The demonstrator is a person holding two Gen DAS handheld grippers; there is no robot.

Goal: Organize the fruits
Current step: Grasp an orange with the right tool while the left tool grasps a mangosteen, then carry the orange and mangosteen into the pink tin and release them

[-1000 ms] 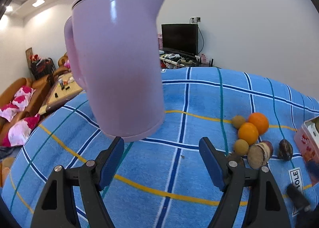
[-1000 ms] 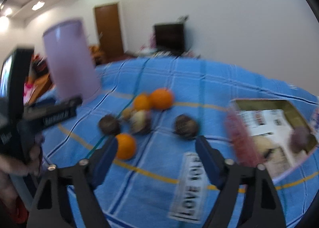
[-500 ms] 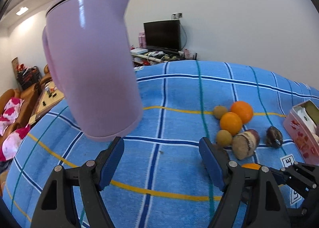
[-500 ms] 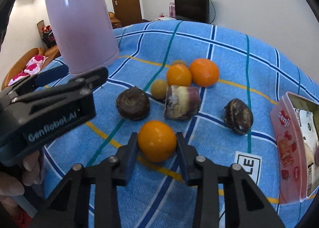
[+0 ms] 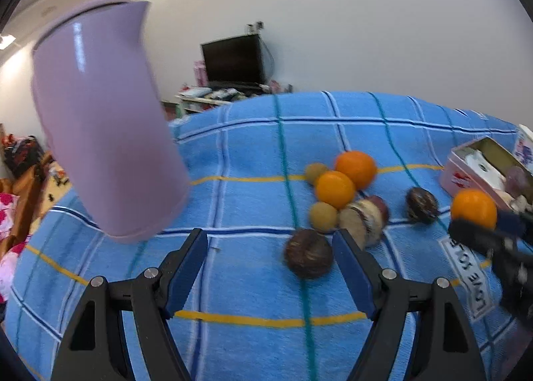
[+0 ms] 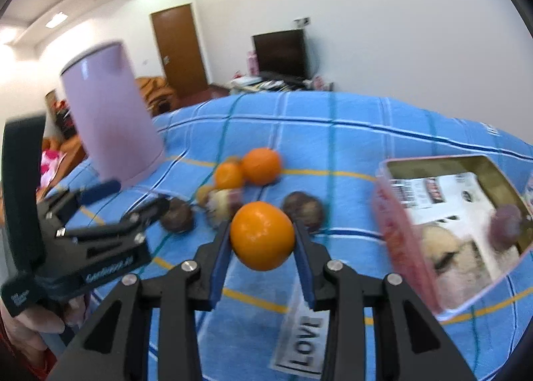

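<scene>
My right gripper [image 6: 262,241] is shut on an orange [image 6: 262,235] and holds it above the blue checked cloth; that orange also shows in the left wrist view [image 5: 473,208]. A pile of fruit lies on the cloth: two oranges [image 5: 334,189], small yellow-brown fruits [image 5: 323,216], a cut brown fruit [image 5: 363,221] and dark round fruits [image 5: 308,253]. My left gripper [image 5: 269,272] is open and empty, just in front of the near dark fruit. An open pink tin [image 6: 449,224] lies to the right with a few items inside.
A tall lilac kettle [image 5: 103,161] stands at the left of the cloth. A "LOVE" label [image 6: 304,337] is sewn on the cloth near the front. A TV [image 5: 235,59] and a sofa are beyond the table.
My right gripper closed on the orange, lifted it off the cloth and carried it right toward the tin. My left gripper swung right, toward the fruit pile.
</scene>
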